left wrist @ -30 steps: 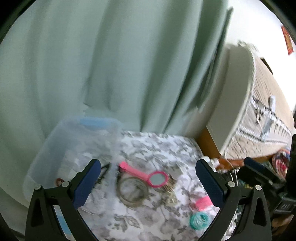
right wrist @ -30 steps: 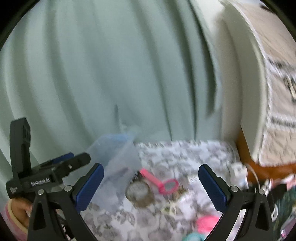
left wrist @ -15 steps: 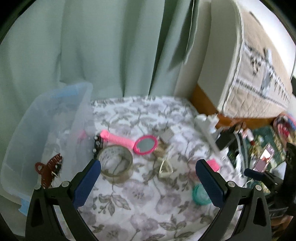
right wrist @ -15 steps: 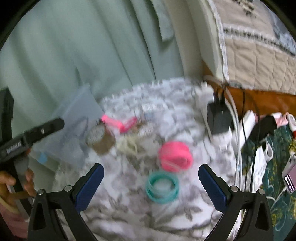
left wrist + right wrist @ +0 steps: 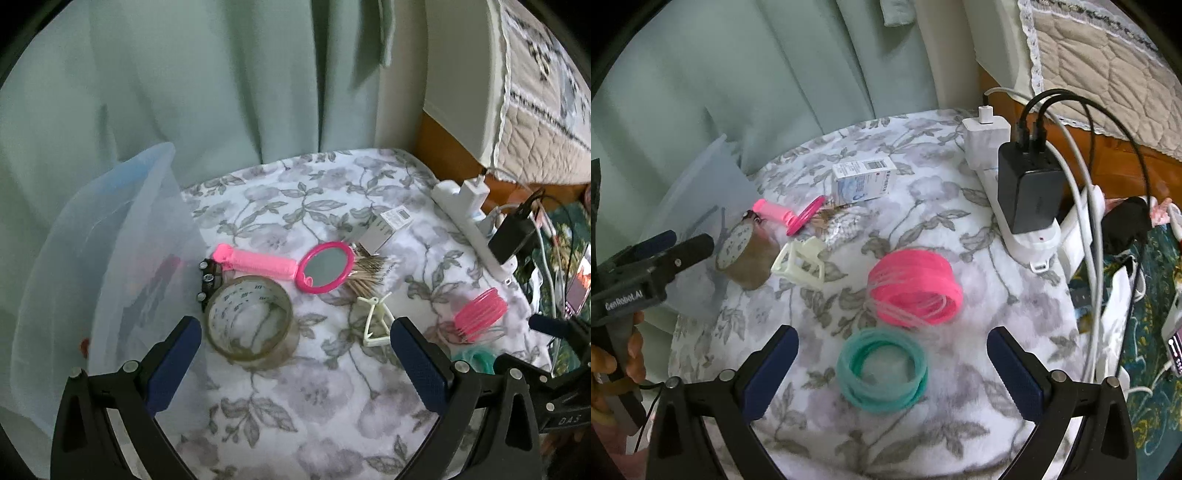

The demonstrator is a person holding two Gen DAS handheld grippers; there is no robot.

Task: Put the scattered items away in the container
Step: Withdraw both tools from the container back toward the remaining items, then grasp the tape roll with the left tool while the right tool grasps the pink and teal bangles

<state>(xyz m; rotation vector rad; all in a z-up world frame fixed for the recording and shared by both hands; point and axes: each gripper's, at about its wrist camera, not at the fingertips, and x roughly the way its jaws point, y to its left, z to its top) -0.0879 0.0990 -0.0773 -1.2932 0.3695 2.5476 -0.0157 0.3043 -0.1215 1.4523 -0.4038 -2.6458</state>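
Note:
A clear plastic container (image 5: 110, 258) stands at the left on the floral cloth, also at the far left in the right wrist view (image 5: 701, 192). My left gripper (image 5: 295, 354) is open, just short of a roll of clear tape (image 5: 251, 325). Behind the tape lie a pink hand mirror (image 5: 325, 267), a bundle of toothpicks (image 5: 369, 273), a small white box (image 5: 388, 229) and a white clip (image 5: 375, 321). My right gripper (image 5: 892, 363) is open above a teal ring bundle (image 5: 882, 369), with a pink ring bundle (image 5: 916, 291) just beyond.
A white power strip (image 5: 1015, 229) with a black charger (image 5: 1027, 188) and cables runs along the table's right edge. A green curtain (image 5: 184, 92) hangs behind. A bed with a quilted cover (image 5: 1108, 55) stands at the right. A hand (image 5: 617, 362) holds the left gripper.
Both grippers tilted down from the curtain toward the table and came closer. The left one now faces the tape roll, the right one the teal and pink rings.

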